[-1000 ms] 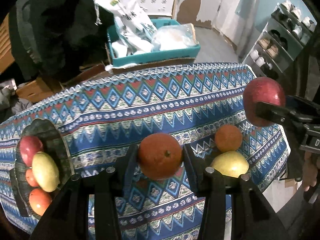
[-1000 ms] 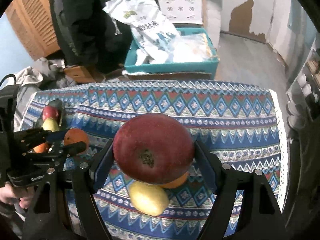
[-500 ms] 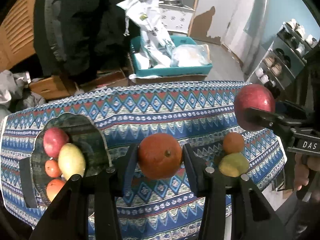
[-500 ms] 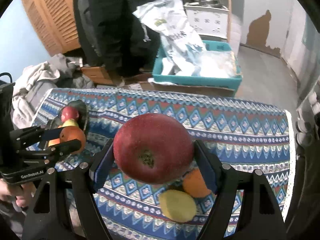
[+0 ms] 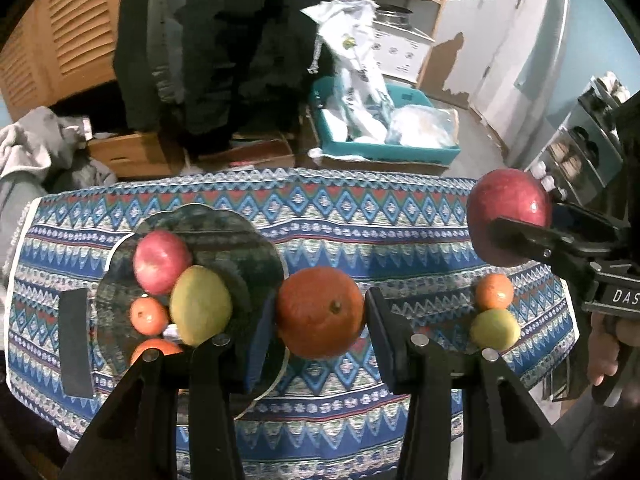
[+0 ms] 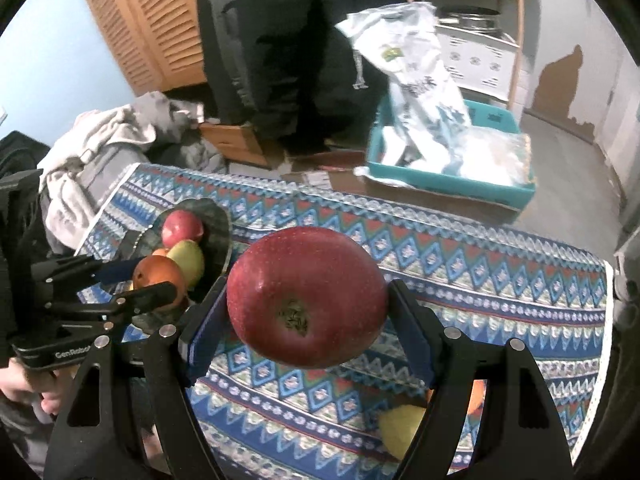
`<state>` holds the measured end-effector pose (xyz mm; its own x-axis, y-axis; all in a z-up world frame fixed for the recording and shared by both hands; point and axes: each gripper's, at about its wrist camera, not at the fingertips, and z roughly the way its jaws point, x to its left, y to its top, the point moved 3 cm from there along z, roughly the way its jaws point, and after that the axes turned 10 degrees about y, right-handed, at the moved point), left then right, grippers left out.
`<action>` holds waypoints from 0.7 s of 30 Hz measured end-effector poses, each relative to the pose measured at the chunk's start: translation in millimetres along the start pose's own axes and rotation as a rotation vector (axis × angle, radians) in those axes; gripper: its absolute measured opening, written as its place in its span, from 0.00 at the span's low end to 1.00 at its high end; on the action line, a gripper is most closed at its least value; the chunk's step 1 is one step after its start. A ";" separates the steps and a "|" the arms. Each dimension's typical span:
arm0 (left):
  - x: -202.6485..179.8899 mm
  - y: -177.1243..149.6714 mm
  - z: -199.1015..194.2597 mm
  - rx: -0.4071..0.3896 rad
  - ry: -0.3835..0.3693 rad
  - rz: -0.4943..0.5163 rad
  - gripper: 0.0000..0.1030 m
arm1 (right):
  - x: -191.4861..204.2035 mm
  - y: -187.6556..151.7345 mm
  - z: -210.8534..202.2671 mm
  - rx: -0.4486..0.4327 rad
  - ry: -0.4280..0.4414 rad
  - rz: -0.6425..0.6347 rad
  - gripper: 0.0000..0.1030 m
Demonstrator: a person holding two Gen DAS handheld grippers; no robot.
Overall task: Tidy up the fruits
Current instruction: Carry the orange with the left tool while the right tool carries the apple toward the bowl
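My left gripper (image 5: 320, 312) is shut on an orange (image 5: 320, 310) and holds it above the table, just right of a dark glass plate (image 5: 240, 236). The plate holds a red apple (image 5: 160, 260), a yellow-green pear (image 5: 200, 304) and two small oranges (image 5: 148, 315). My right gripper (image 6: 306, 300) is shut on a big red apple (image 6: 306, 296), which also shows in the left wrist view (image 5: 510, 208). A small orange (image 5: 494, 291) and a yellow-green fruit (image 5: 495, 329) lie on the cloth at the right.
The table has a blue patterned cloth (image 5: 360, 216). A black strip (image 5: 74, 344) lies left of the plate. Behind the table stand a person in dark clothes (image 5: 224, 40), a teal bin with white bags (image 5: 384, 136) and cardboard boxes (image 5: 132, 152).
Both grippers have moved left with their fruit. The plate has come from the far left toward the middle of the left wrist view, and the loose fruit has slid right.
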<state>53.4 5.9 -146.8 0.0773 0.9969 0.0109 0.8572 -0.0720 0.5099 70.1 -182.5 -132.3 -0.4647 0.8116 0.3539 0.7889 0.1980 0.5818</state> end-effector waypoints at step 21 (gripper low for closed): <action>77.6 -23.2 20.5 0.056 0.030 -0.116 0.45 | 67.9 29.9 85.3 0.105 0.106 -0.068 0.75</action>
<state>49.9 84.2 -175.4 -0.0387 0.9991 -0.0196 0.8866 0.0434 0.4605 96.4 -74.6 -153.3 -0.5542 0.7326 0.3951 0.7892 0.3115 0.5293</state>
